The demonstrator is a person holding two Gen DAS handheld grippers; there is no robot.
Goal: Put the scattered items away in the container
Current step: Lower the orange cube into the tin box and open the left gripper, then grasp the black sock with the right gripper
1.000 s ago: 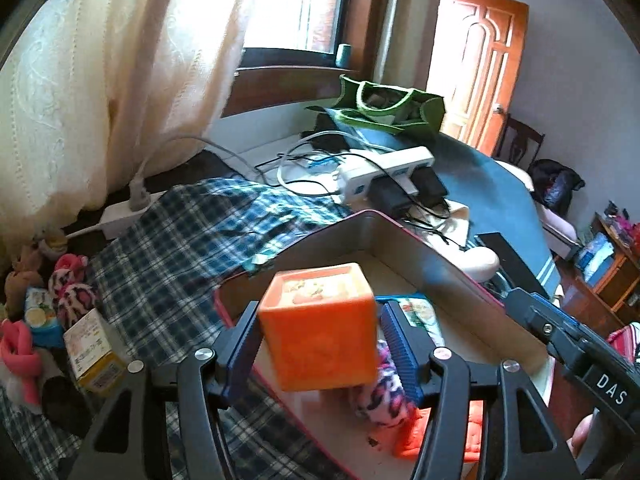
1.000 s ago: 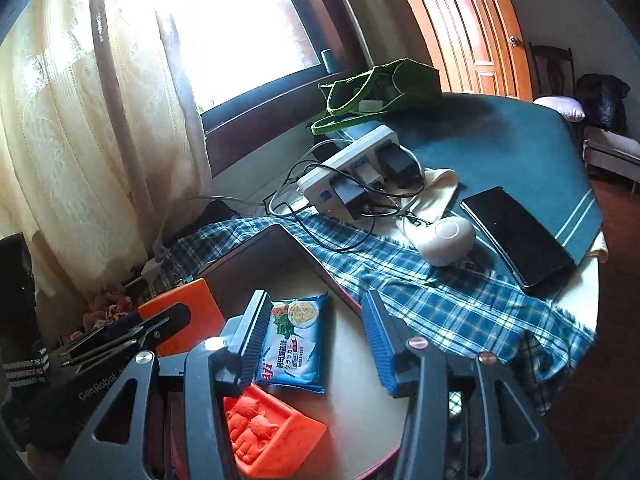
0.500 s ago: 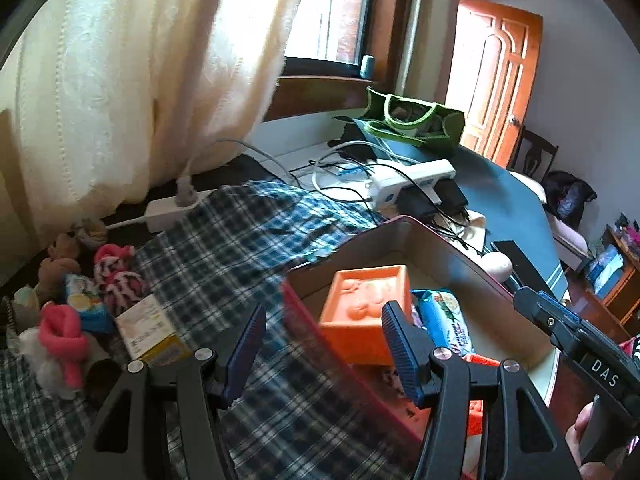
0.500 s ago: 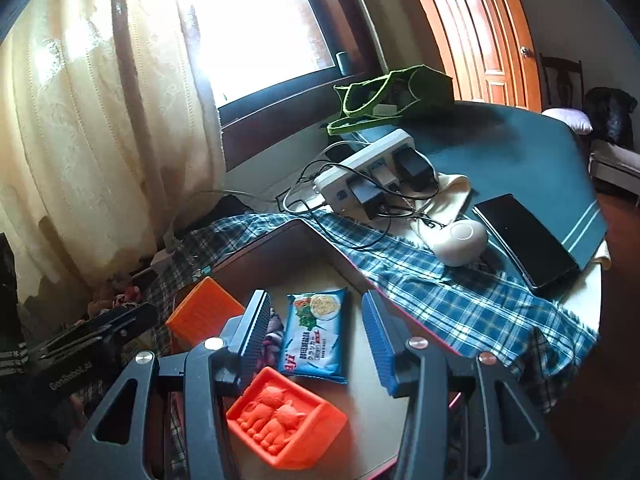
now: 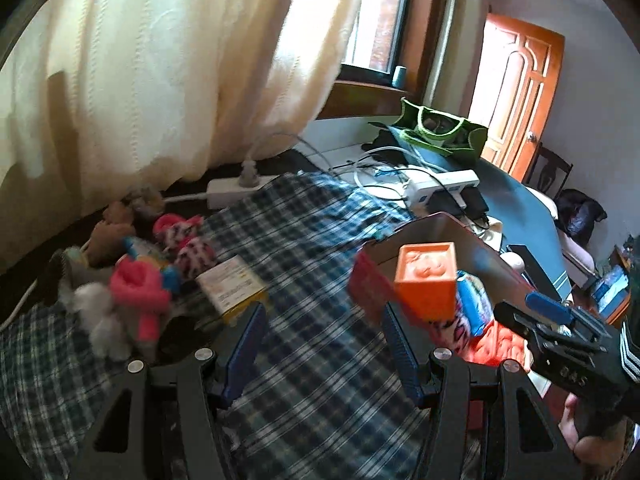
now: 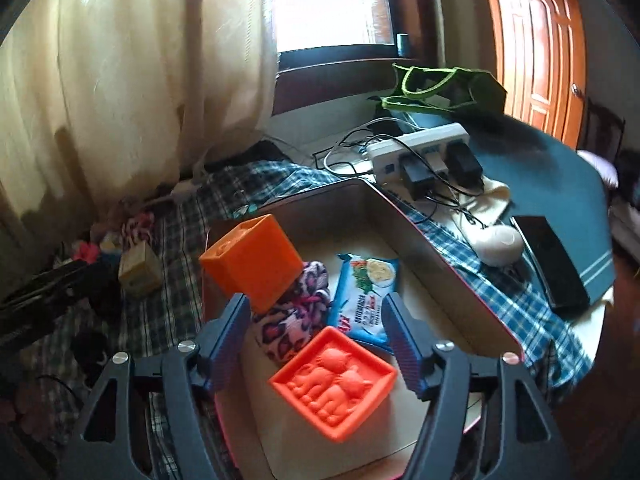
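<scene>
The container (image 6: 404,216) is a red-walled tray on the plaid cloth. In it lie an orange cube (image 6: 252,264) tilted on a leopard-print plush (image 6: 292,312), a blue snack packet (image 6: 366,292) and an orange cat mould (image 6: 332,380). The tray (image 5: 370,284) and cube (image 5: 426,278) also show in the left wrist view. My left gripper (image 5: 324,348) is open and empty over the cloth, left of the tray. My right gripper (image 6: 316,344) is open and empty above the tray. Scattered items lie far left: a yellow box (image 5: 232,286), a pink toy (image 5: 138,292) and a leopard plush (image 5: 186,240).
A white power strip (image 6: 420,148) with plugs and cables, a green bag (image 6: 440,88), a white round object (image 6: 498,246) and a black tablet (image 6: 550,260) lie beyond the tray. A second power strip (image 5: 236,190) sits by the curtain (image 5: 160,60).
My left gripper opened and let the orange cube go into the tray, then moved left and back toward the scattered items. My right gripper stayed open above the tray.
</scene>
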